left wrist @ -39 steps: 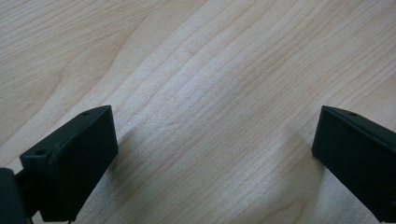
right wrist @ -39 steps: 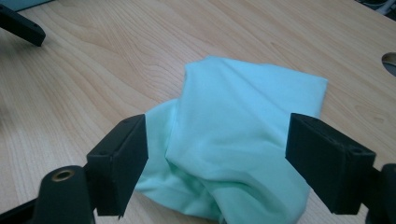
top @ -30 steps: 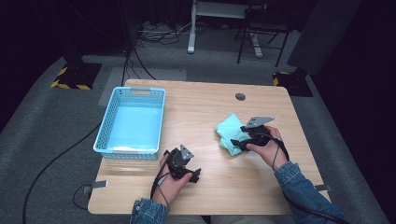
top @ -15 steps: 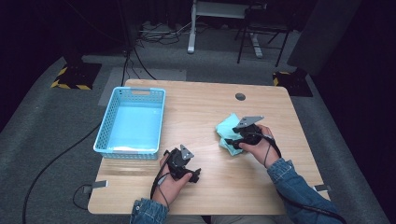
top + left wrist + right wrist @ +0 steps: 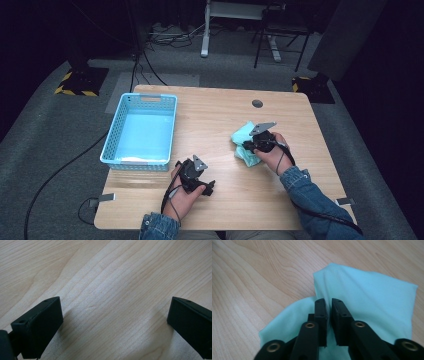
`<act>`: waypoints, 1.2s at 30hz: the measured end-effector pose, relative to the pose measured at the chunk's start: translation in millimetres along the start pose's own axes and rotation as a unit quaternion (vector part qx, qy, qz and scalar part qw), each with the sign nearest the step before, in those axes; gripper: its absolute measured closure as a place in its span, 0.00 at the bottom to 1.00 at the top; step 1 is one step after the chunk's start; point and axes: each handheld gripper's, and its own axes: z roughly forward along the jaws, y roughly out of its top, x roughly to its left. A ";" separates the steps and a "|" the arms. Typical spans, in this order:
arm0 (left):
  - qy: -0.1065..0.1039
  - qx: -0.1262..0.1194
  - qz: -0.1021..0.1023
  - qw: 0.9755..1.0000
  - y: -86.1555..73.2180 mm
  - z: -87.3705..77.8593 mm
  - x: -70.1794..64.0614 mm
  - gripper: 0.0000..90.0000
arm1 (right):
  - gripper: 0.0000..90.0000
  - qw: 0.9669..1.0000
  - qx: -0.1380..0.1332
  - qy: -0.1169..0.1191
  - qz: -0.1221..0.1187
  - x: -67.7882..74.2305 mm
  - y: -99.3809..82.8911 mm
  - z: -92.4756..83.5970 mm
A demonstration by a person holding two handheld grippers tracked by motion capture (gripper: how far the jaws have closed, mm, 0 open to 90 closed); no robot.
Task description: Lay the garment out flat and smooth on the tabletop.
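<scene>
A crumpled teal cloth [image 5: 242, 134] lies on the right half of the wooden table [image 5: 220, 115]. My right gripper [image 5: 246, 144] comes in from the right, low over it. In the right gripper view a raised fold of the cloth [image 5: 367, 290] is pinched between the narrow jaws of my right gripper [image 5: 329, 301], which have just been closing and are now shut on it. My left gripper [image 5: 208, 187] rests near the front edge. Its jaws stand wide apart over bare wood in the left gripper view [image 5: 113, 307], with nothing between them.
A light blue plastic basket [image 5: 113, 150] stands at the table's left side, with nothing inside that I can see. A small round hole [image 5: 257, 103] sits near the far edge. Dark floor with cables surrounds the table.
The right gripper slid left and down onto the cloth, and its jaws went from open to shut on a fold. The left gripper stayed where it was.
</scene>
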 end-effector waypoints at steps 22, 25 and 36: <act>0.001 -0.001 -0.002 1.000 1.3 1.3 0.3 0.00 | 0.98 0.996 -0.057 -0.046 0.045 -34.5 -4.1 -55.8; 0.001 0.000 -0.002 1.000 1.8 1.7 0.4 0.00 | 0.98 0.995 -0.061 -0.055 0.053 -41.0 -7.8 -62.8; 0.001 0.000 -0.001 1.000 2.4 2.2 0.7 0.00 | 0.57 0.969 -0.056 -0.170 0.171 -101.8 -52.5 -92.8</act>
